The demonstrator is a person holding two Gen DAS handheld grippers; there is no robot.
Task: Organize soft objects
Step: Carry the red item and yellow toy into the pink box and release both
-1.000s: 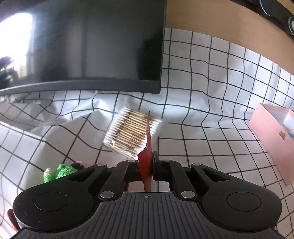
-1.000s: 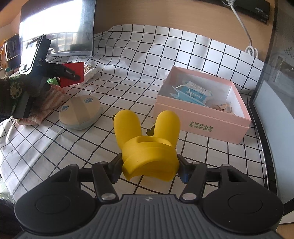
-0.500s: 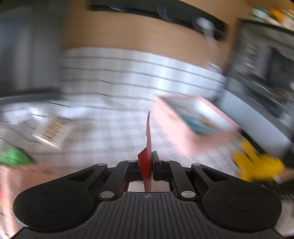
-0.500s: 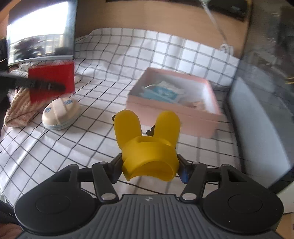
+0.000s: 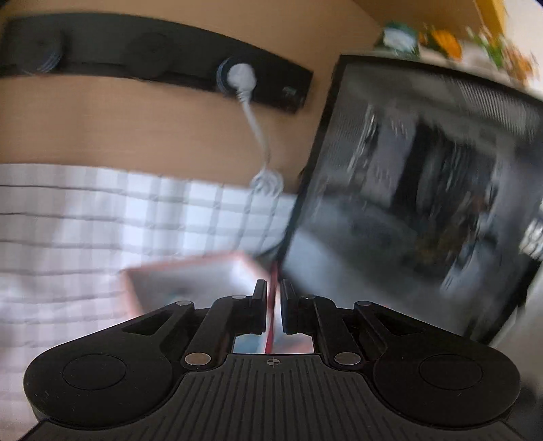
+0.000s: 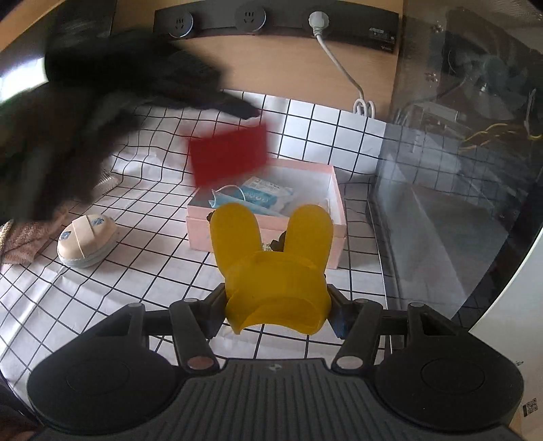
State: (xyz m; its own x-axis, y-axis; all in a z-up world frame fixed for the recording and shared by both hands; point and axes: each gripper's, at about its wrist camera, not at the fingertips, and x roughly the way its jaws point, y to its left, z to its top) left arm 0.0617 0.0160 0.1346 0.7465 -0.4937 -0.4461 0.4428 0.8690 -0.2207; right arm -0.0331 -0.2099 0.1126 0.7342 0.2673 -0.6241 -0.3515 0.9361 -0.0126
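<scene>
My left gripper (image 5: 272, 288) has its jaws a little apart around a thin red sheet (image 5: 270, 325) seen edge-on; in the right wrist view the red sheet (image 6: 228, 154) hangs just below the gripper tip (image 6: 249, 110), above the open pink box (image 6: 334, 190). The box holds blue face masks (image 6: 237, 200) and a tissue pack (image 6: 268, 191). The left wrist view is blurred; the pink box (image 5: 190, 271) lies just below and ahead. My right gripper (image 6: 276, 298) is shut on a yellow two-eared soft toy (image 6: 275, 268), in front of the box.
A round beige pouch (image 6: 86, 237) and a pink cloth (image 6: 20, 242) lie left on the checked tablecloth (image 6: 101, 288). A glass-sided case (image 6: 458, 152) stands right of the box. A power strip (image 6: 271, 17) with a white cable (image 6: 339, 64) is on the wall behind.
My left gripper has swung right from the cotton swabs to above the pink box with the red sheet, and its jaws now stand slightly apart. The right gripper has moved nearer the box.
</scene>
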